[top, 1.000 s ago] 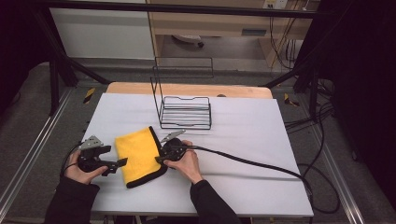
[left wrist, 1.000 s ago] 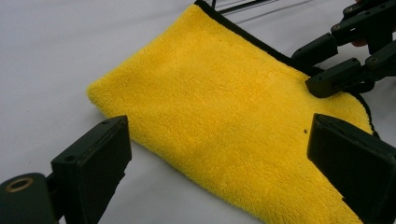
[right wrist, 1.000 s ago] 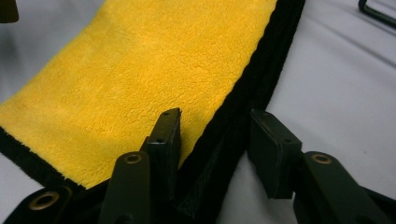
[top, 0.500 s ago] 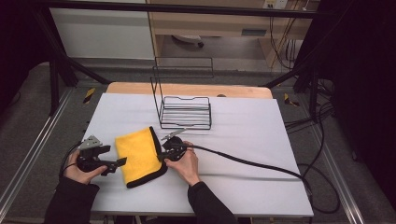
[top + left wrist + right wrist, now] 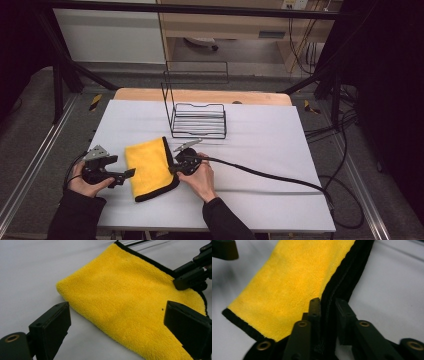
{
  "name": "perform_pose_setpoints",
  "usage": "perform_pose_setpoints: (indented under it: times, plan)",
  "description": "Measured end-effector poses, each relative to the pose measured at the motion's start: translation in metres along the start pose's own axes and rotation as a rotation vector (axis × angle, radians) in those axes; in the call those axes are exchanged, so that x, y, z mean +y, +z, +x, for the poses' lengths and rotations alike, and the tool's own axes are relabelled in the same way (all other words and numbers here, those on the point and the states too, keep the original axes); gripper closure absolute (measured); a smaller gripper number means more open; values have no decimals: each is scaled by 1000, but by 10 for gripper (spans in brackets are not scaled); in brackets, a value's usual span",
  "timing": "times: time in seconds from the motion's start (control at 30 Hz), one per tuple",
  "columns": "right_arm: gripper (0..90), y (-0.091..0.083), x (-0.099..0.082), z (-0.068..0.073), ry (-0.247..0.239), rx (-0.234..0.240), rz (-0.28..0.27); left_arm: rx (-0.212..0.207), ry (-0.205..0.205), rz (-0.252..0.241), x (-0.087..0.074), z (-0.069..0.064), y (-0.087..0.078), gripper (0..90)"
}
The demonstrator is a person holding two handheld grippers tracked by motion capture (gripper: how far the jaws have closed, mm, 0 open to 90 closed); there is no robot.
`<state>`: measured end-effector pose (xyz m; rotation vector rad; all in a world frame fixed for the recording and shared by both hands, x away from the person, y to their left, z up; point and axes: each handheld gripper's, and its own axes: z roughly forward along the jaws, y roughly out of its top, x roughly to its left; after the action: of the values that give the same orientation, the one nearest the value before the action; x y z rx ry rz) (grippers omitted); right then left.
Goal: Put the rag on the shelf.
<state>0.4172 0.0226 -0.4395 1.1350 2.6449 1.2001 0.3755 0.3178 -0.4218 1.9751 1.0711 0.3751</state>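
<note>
Worktop [image 5: 260, 150] carries a wire rack [image 5: 198, 120] at the back and a folded yellow cloth [image 5: 150, 167] near the person. Right gripper [image 5: 327, 307], just closing, pinches its black-trimmed edge for lifting; left gripper [image 5: 117, 325] waits released beside the opposite edge.

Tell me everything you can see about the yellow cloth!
The yellow cloth is fluffy like a towel, with a black border, and it looks folded over. It lies flat on the white table, in front of the wire rack. The right gripper pinches its black edge, its jaws having just eased open slightly. The left gripper is open beside its other edge.
</note>
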Motion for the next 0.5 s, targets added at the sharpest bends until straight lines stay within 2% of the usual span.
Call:
perform_pose_setpoints:
  times: [0.07, 0.1, 0.13, 0.23, 0.27, 0.33, 0.5]
  plan:
    - [627, 2, -4, -2, -9, -15, 6, 0, 0, -1, 0, 0, 0, 73]
    - [578, 2, -6, -4, -4, -7, 8, 0, 0, -1, 0, 0, 0, 72]
    - [525, 3, -8, -5, -2, -19, -5, 1, 0, 0, 0, 0, 0, 72]
    - [502, 2, -10, -5, 1, -6, -3, 1, -2, 2, 0, -1, 1, 73]
    - [510, 2, -9, -4, 4, -2, 4, 2, 1, 2, 0, -1, 1, 73]
    - [618, 2, -10, -1, 8, 6, 10, 2, 2, 3, 0, -1, 1, 73]
    - [766, 5, -13, 2, 49, 19, -2, 4, 4, 4, 0, -1, 1, 74]
